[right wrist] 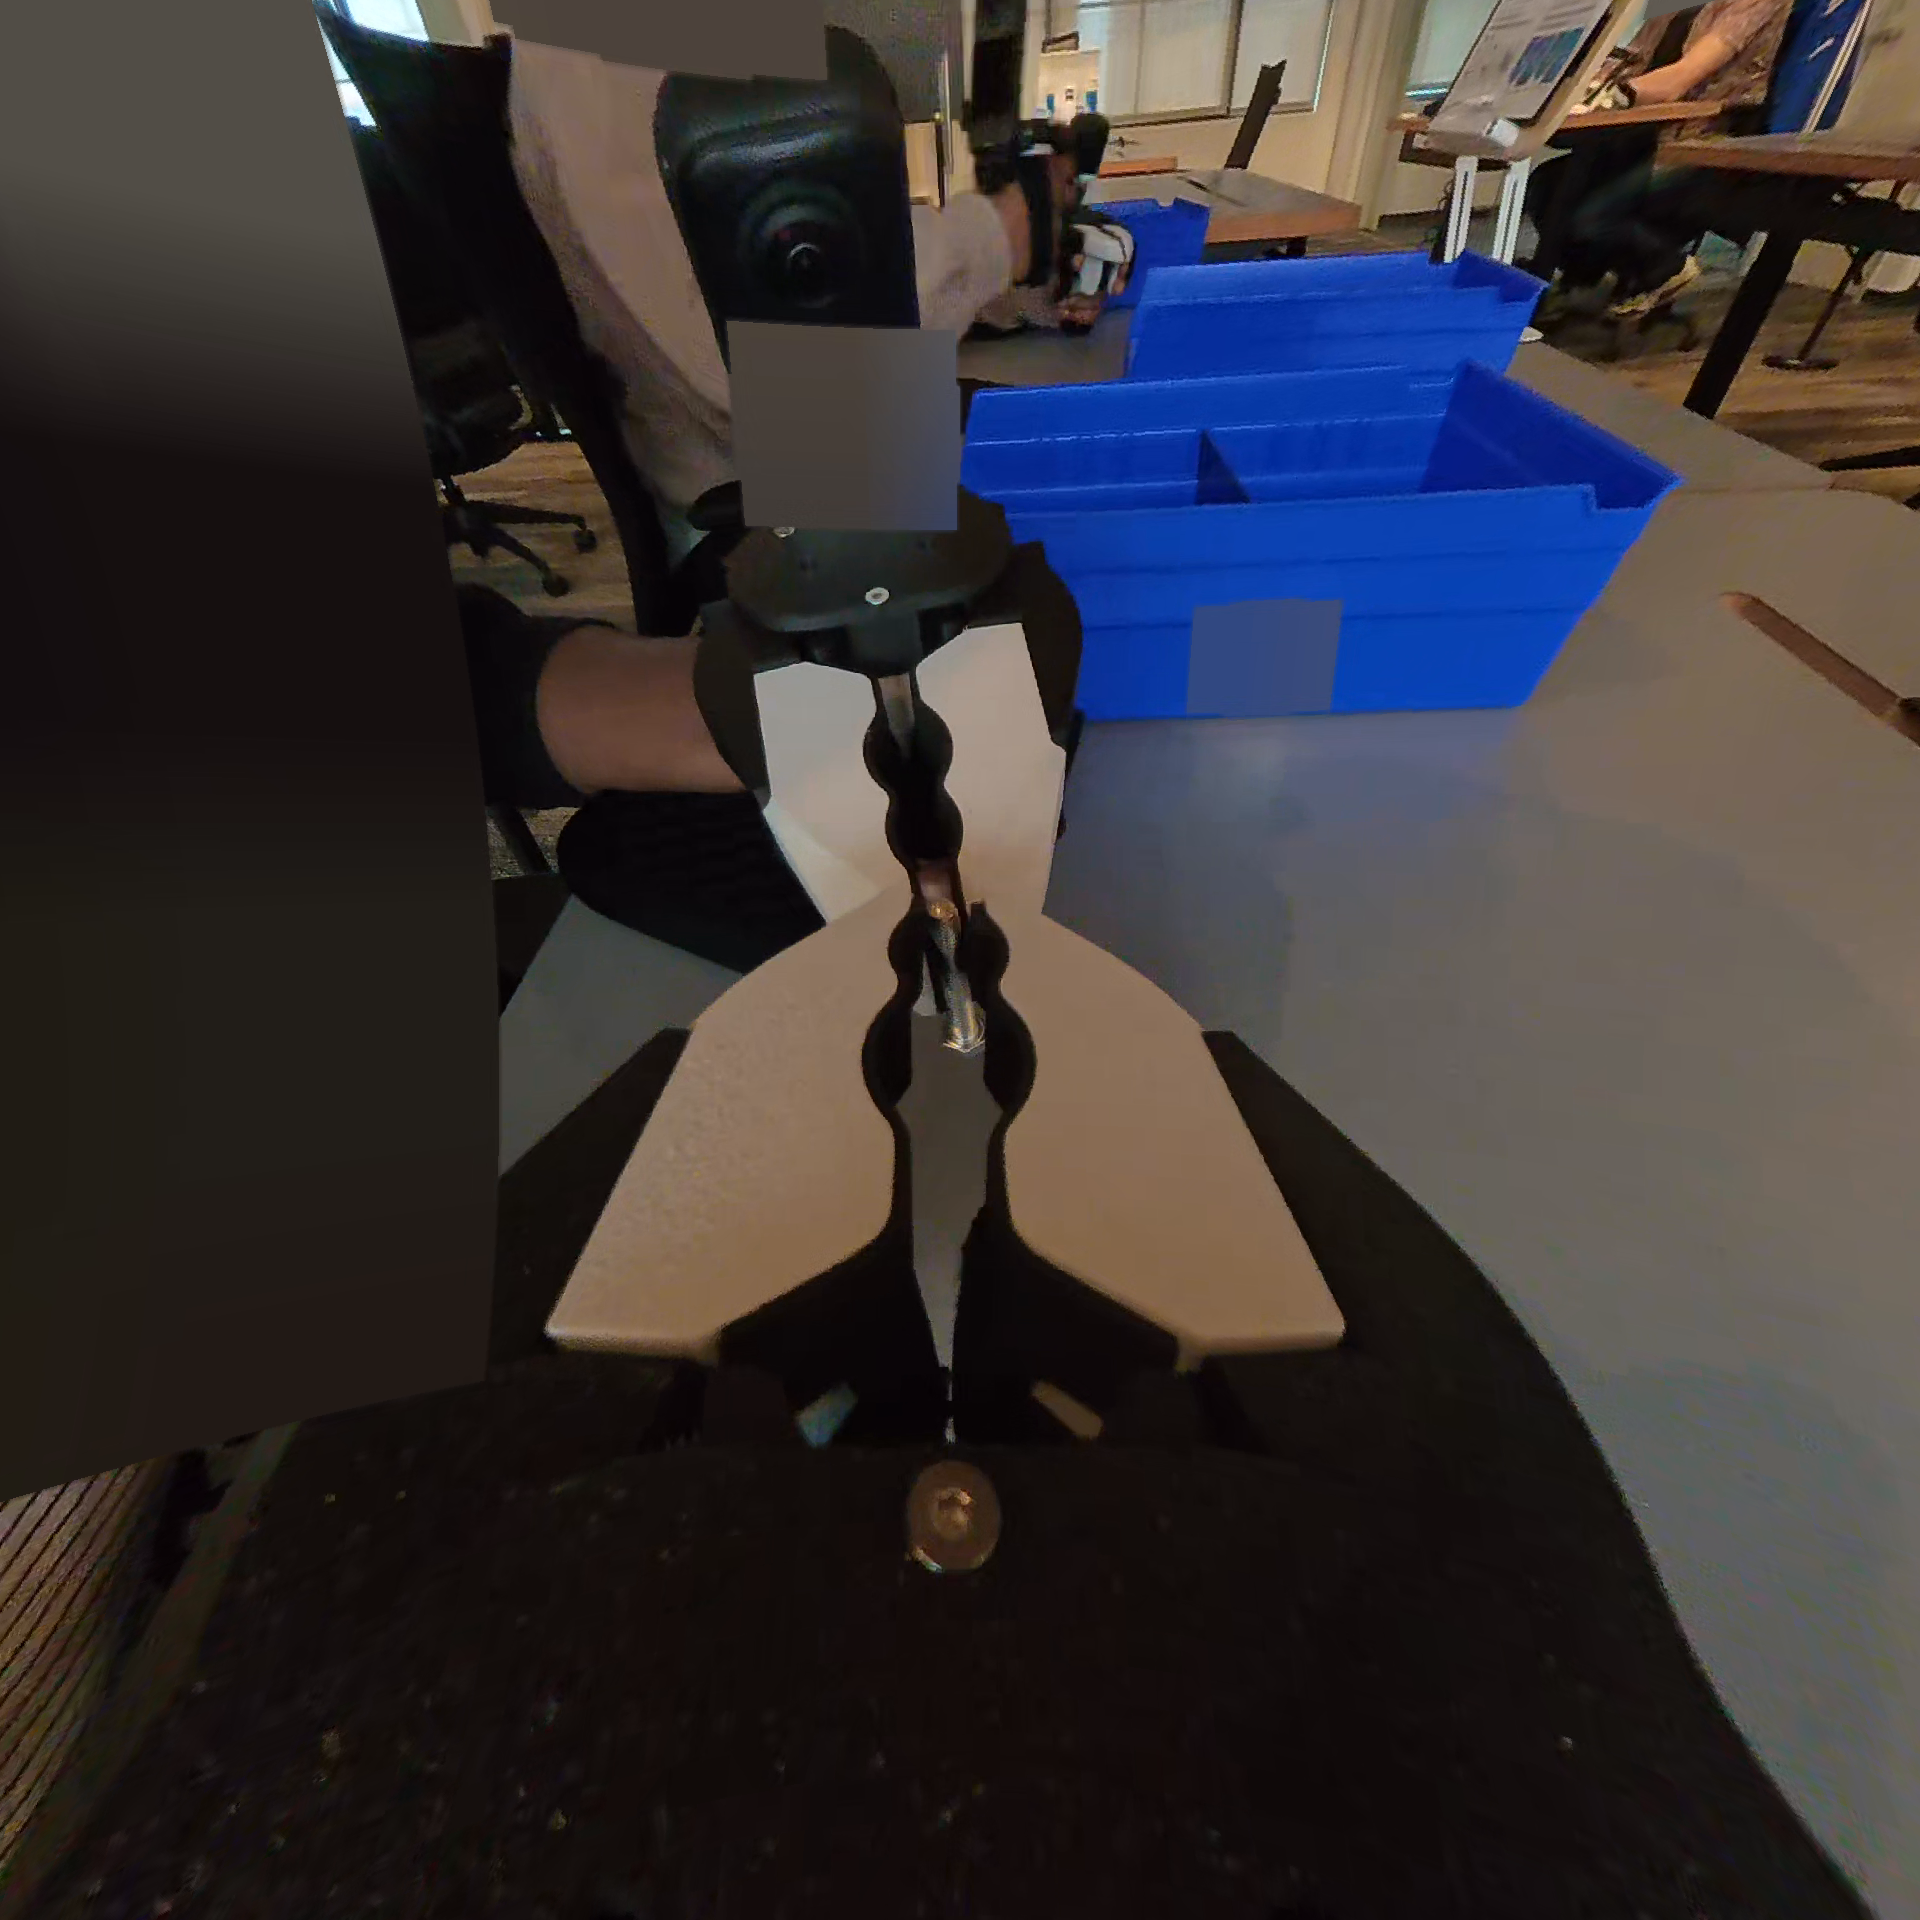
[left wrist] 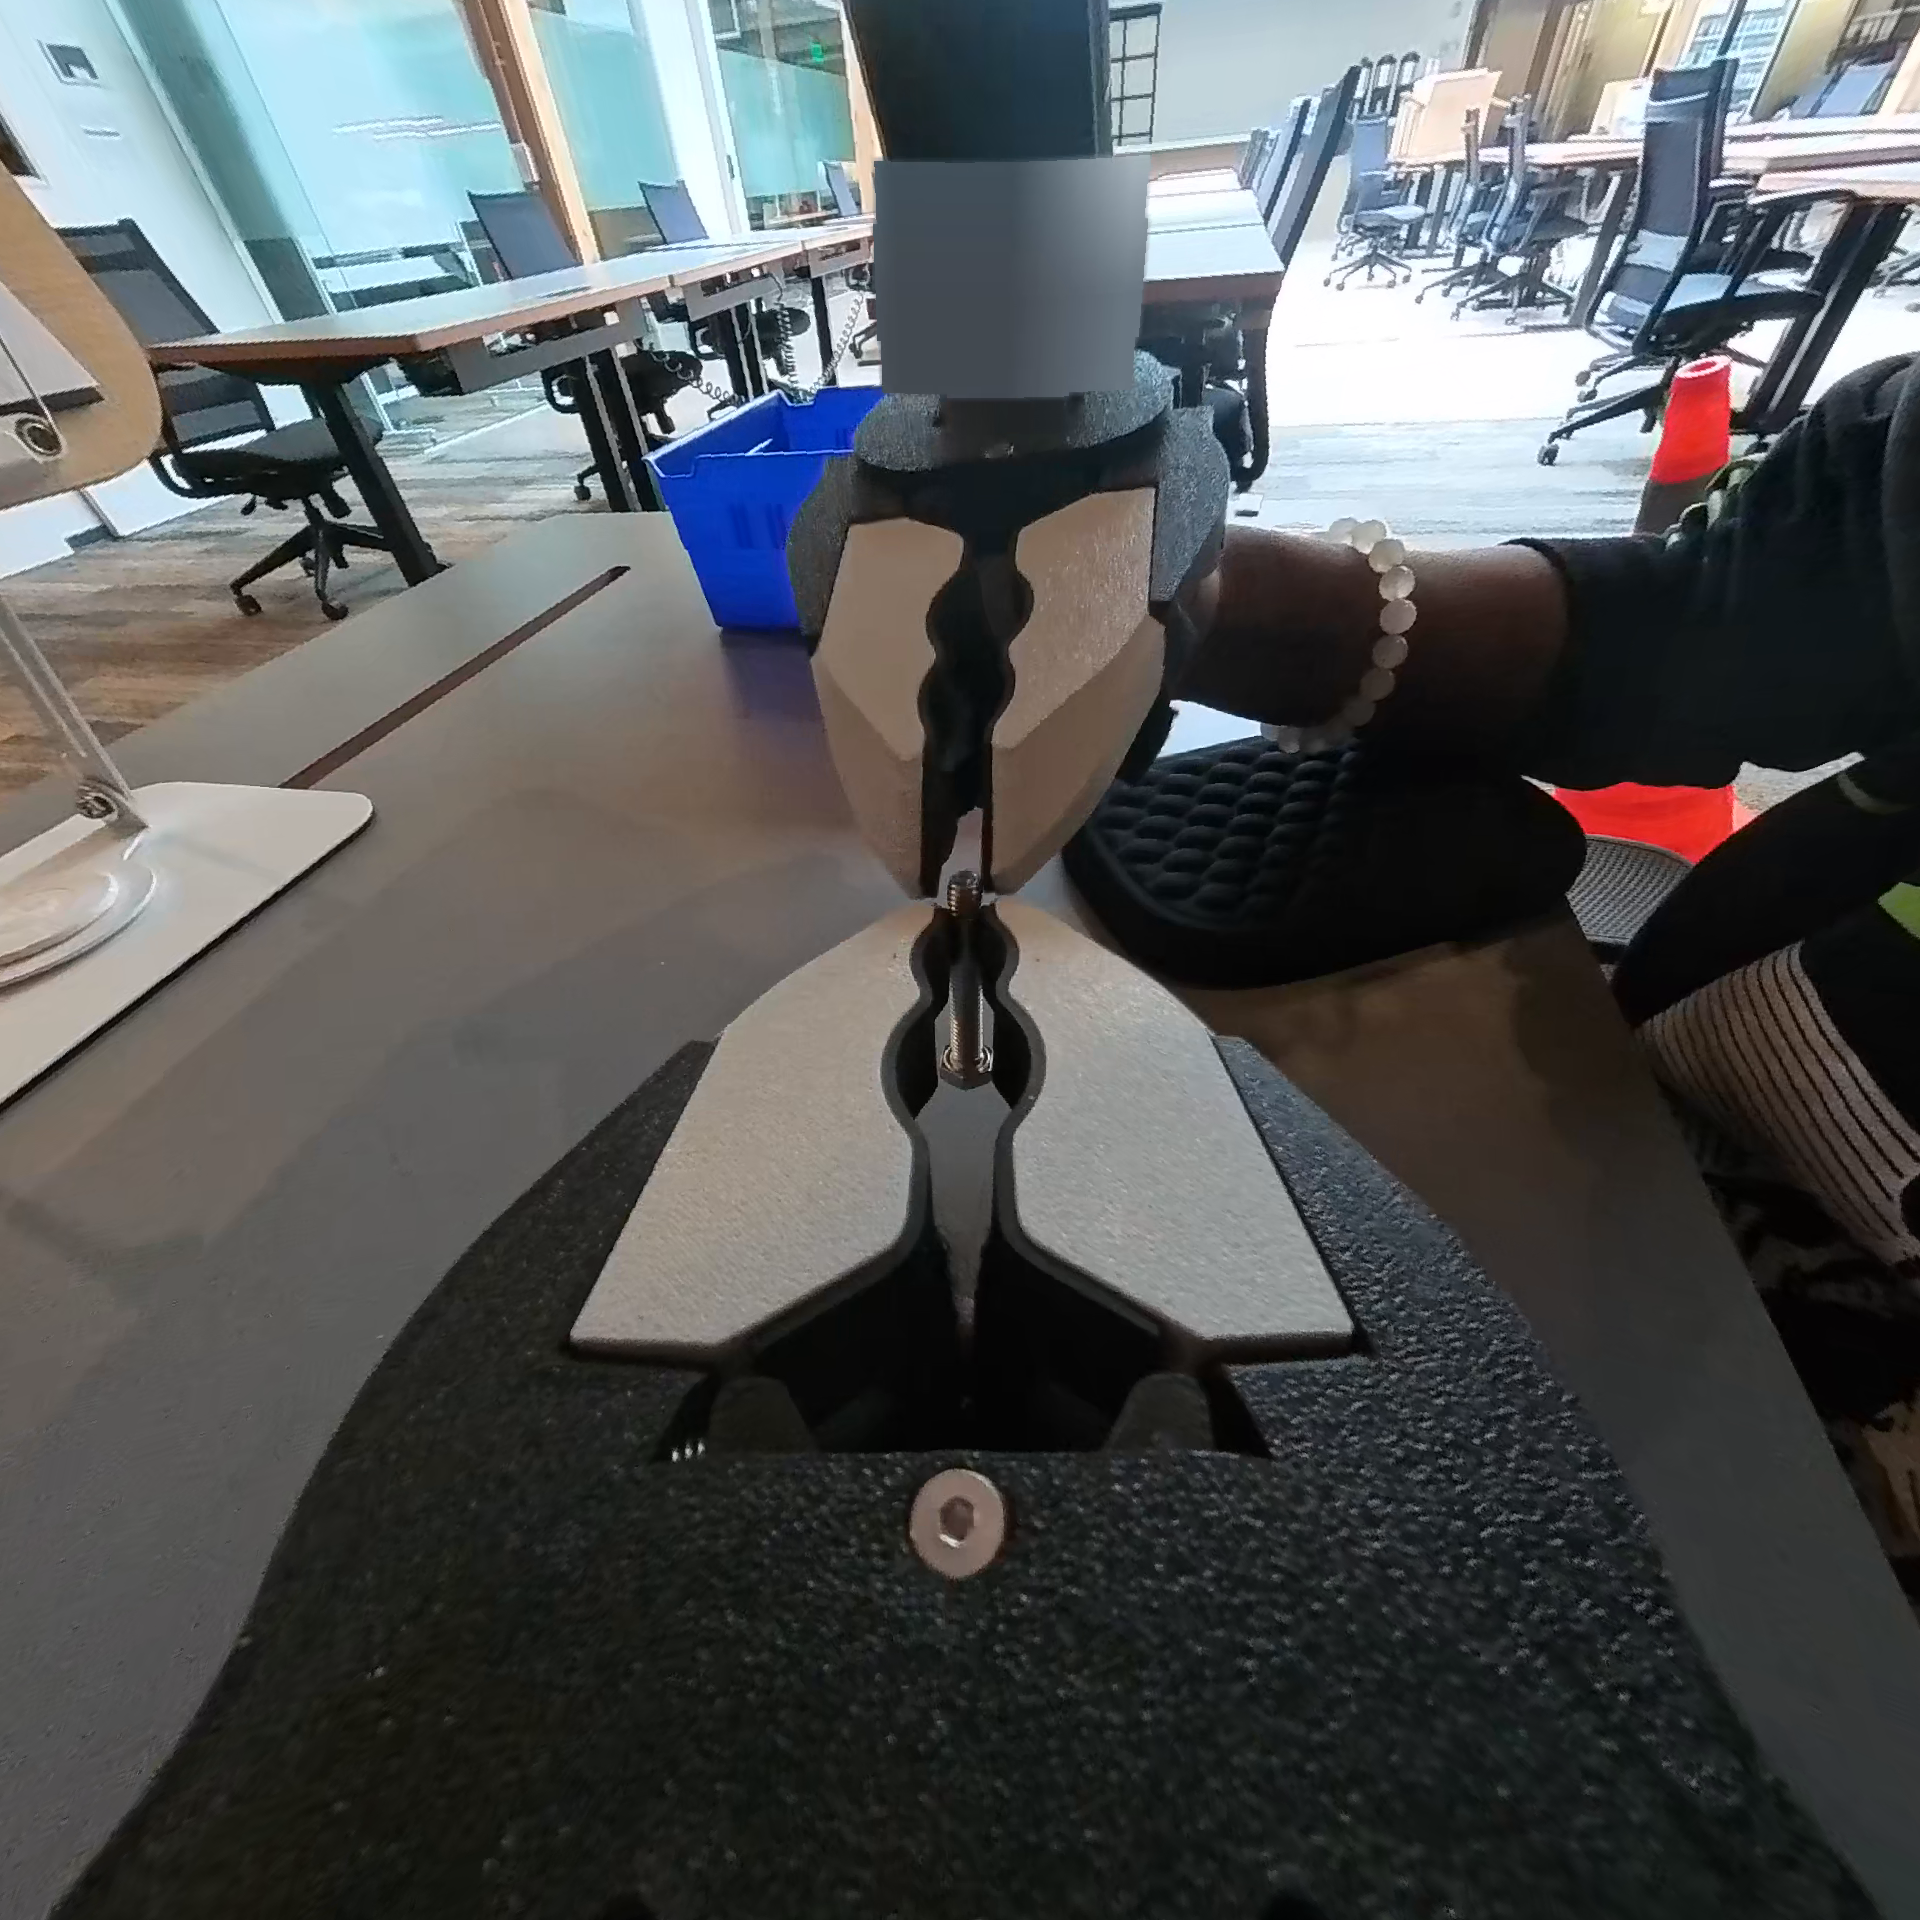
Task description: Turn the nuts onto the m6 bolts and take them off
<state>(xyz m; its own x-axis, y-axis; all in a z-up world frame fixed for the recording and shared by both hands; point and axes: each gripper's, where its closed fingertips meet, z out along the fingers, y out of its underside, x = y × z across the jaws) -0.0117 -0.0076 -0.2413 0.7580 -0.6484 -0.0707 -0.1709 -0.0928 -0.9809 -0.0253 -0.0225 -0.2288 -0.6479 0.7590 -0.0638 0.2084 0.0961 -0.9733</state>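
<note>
A matte grey surface (right wrist: 1455, 987) carries two blue plastic bins: a divided bin (right wrist: 1351, 623) nearer, a second bin (right wrist: 1330, 301) just behind it. In the left wrist view, a pale monitor stand base (left wrist: 156, 883) rests at its left side, and another blue bin (left wrist: 743, 520) sits farther back.

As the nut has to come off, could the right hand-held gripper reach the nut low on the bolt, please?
Probably yes: the nut sits below the left hand-held gripper's pinch on the bolt, with nothing around it; the right hand-held gripper must drop lower.
</note>
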